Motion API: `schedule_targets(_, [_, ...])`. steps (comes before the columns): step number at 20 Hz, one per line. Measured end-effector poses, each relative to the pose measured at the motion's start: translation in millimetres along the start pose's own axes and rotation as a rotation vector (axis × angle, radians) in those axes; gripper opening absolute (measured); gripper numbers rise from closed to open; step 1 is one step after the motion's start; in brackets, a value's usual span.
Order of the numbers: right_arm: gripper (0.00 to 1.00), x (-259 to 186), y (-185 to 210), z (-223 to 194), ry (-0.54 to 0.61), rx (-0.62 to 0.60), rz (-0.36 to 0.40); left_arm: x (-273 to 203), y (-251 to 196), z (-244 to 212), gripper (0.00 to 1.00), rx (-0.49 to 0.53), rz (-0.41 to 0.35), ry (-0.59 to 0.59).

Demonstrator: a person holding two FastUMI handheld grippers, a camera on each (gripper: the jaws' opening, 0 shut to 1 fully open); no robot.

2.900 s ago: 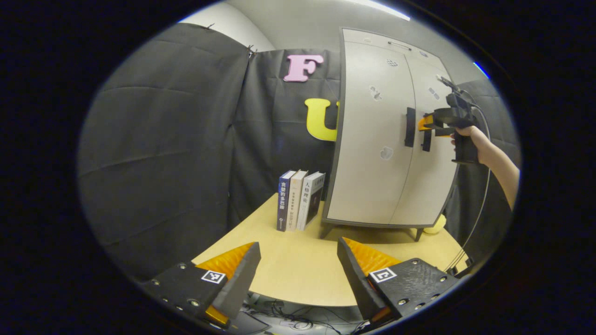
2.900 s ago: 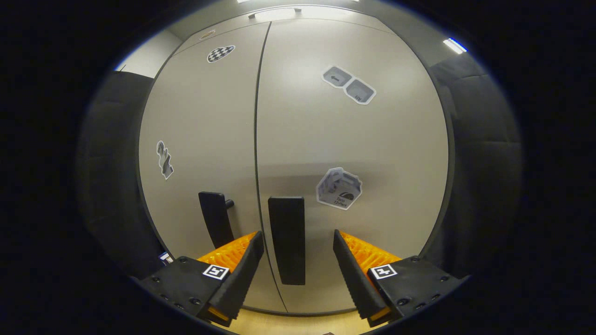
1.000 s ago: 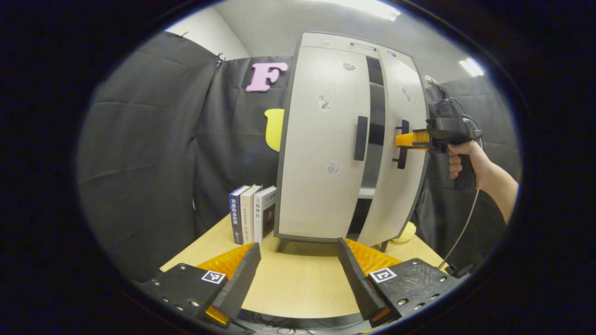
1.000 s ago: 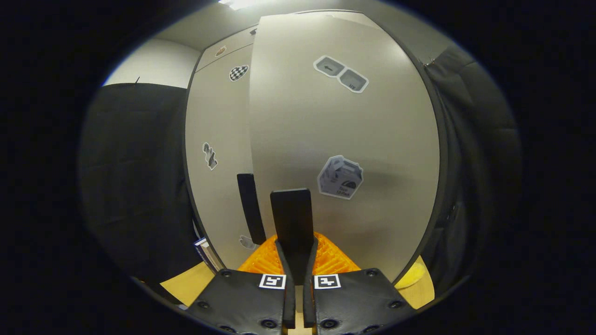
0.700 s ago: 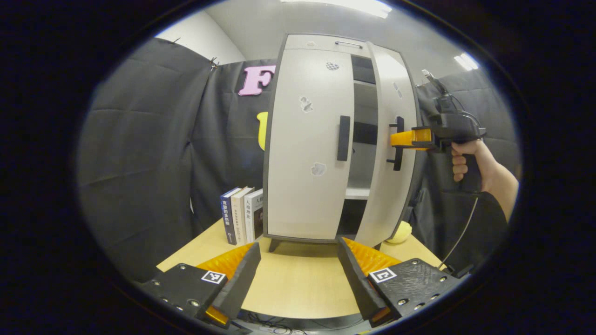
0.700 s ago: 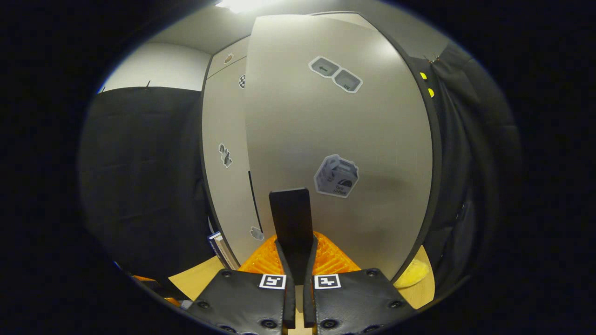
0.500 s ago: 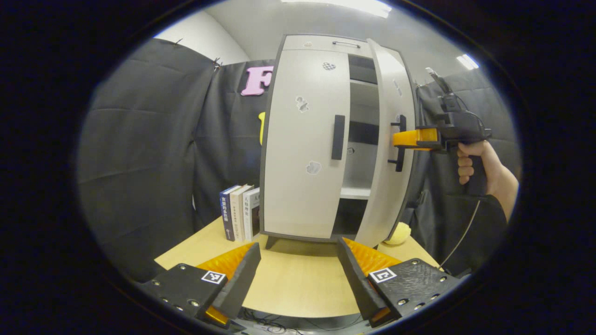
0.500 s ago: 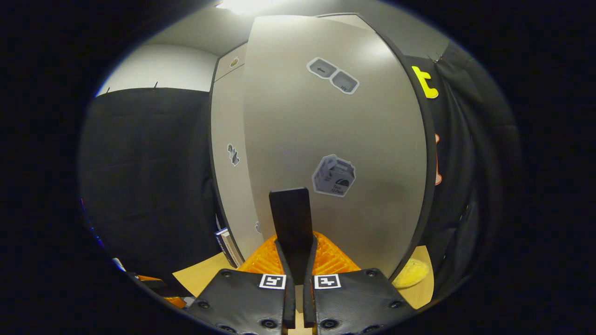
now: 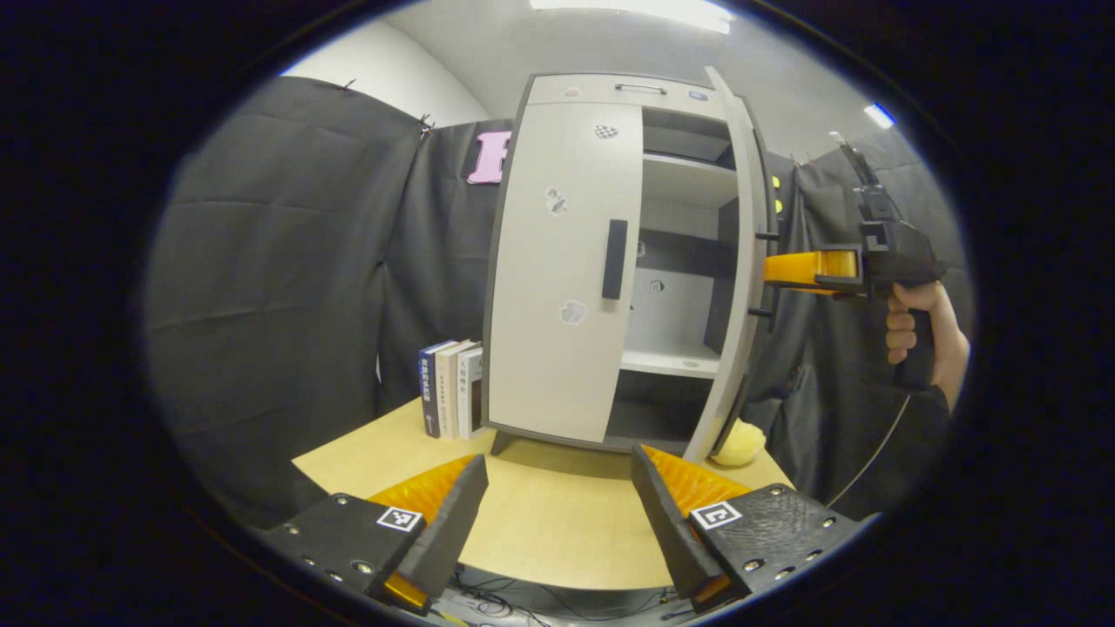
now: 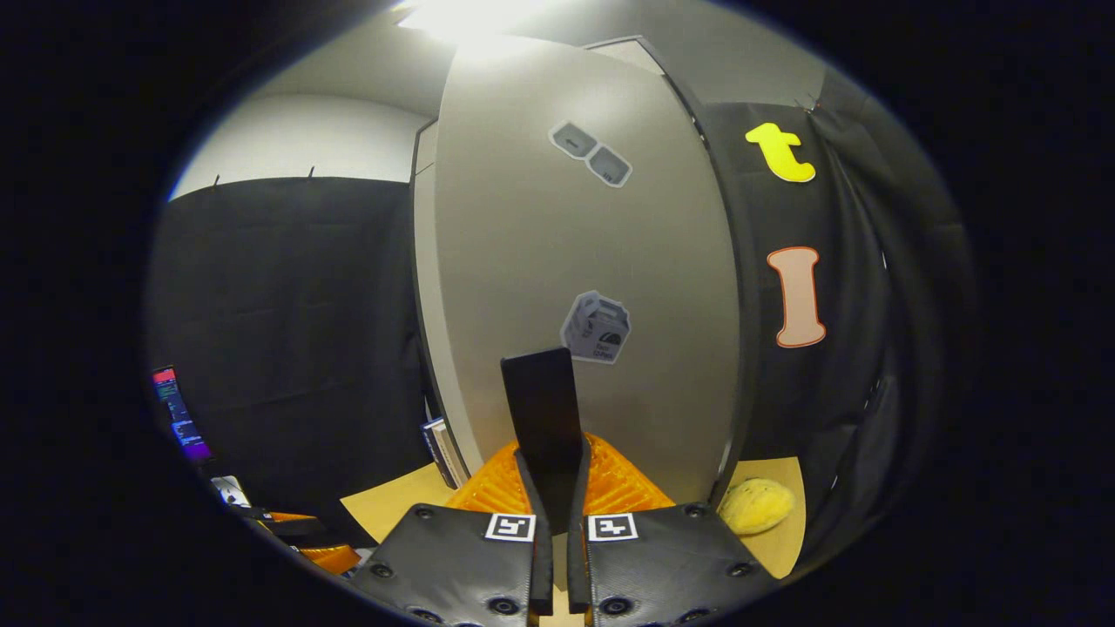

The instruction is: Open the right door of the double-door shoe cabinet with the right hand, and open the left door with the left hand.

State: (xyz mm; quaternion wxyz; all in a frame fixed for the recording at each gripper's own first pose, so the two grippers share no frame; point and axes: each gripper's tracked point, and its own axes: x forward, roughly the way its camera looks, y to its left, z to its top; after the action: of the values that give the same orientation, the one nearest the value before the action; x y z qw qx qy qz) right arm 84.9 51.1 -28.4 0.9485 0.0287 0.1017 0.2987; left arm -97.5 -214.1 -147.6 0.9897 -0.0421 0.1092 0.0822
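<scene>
The tall pale-grey double-door shoe cabinet [image 9: 566, 261] stands on the light wooden desk [image 9: 540, 514], and everything here sits in relation to it. Its right door [image 10: 575, 261] now swings out much farther than half a second ago: in the left gripper view it is seen almost edge-on [image 9: 740, 261], where before it still covered part of the opening. More of the inside shows as a result, with two white shelves [image 9: 671, 361] and a dark back panel between them. The left door [image 9: 562, 261] is shut as before, its black vertical handle [image 9: 615, 259] untouched.

The right gripper [image 10: 551, 488] is clamped tight on the right door's black bar handle [image 10: 542, 418], both fingers pressing its sides just as in the earlier frames; from the left gripper view it appears beside the door's outer face [image 9: 806, 268], held by a hand [image 9: 915, 335] that has drawn farther out from the cabinet front. The right gripper view has turned with the door, so black cloth to the right of the cabinet now comes into sight.

The left gripper [image 9: 557, 514] hangs over the desk's near edge, well short of the cabinet, its fingers spread wide with nothing between them, unchanged.

Three upright books [image 9: 449, 387] stand against the cabinet's left side. A fuzzy yellow ball [image 9: 739, 442] lies on the desk by the cabinet's right foot, under the open door.
</scene>
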Motion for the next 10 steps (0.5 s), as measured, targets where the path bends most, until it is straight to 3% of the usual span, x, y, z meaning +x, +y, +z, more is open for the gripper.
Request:
schedule_targets(1, [0.05,-2.7,-3.2,-0.7,0.0,-0.002,-0.005,-3.6,-4.6,-3.3,0.95,-0.003,0.003,0.002])
schedule_targets(2, [0.08,-5.3,-5.6,-0.6,0.002,-0.006,-0.005,-7.1,-8.5,-6.4,0.95,-0.003,0.007,0.006])
schedule_targets(10, [0.07,-20.0,-27.9,1.0,-0.007,0.01,-0.044,-27.9,-23.7,-8.5,0.95,0.011,0.013,-0.002])
